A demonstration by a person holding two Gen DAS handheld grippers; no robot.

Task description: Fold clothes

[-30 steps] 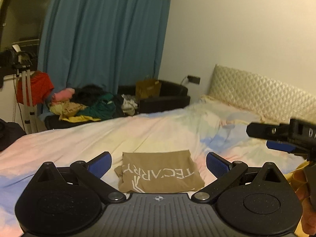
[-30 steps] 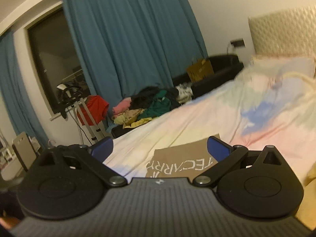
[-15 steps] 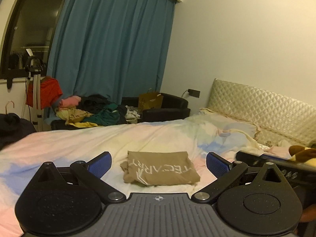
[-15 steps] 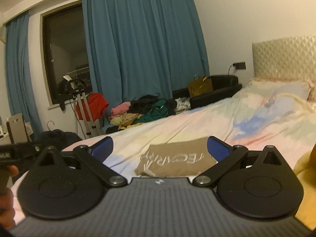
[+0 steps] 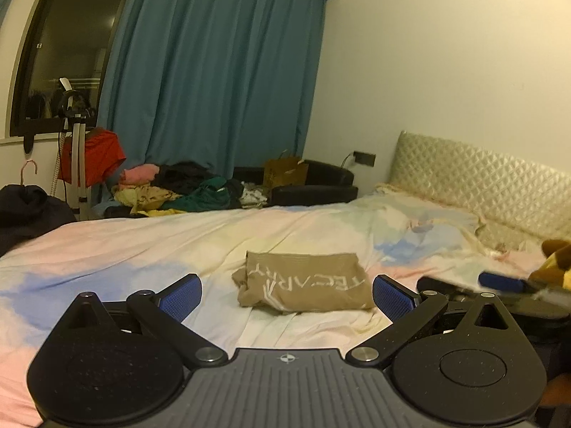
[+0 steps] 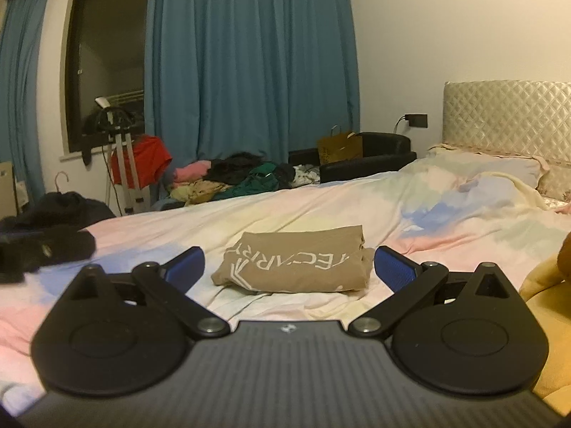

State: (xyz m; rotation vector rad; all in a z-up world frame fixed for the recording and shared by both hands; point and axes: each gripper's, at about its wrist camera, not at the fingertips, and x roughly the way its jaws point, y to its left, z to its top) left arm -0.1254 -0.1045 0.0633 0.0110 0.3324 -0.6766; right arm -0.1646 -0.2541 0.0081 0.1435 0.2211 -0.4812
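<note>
A folded tan T-shirt with white lettering lies flat on the pastel bedspread, and it also shows in the right wrist view. My left gripper is open and empty, held just short of the shirt. My right gripper is open and empty, also just short of the shirt. The right gripper also shows in the left wrist view at the right, blurred.
A pile of unfolded clothes lies beyond the bed's far edge, below the blue curtain. A yellow garment lies at the right. A dark garment sits at the bed's left edge. A quilted headboard stands at the right.
Both grippers have drawn back and levelled out, so the folded shirt sits farther ahead. The right gripper has dropped lower in the left wrist view.
</note>
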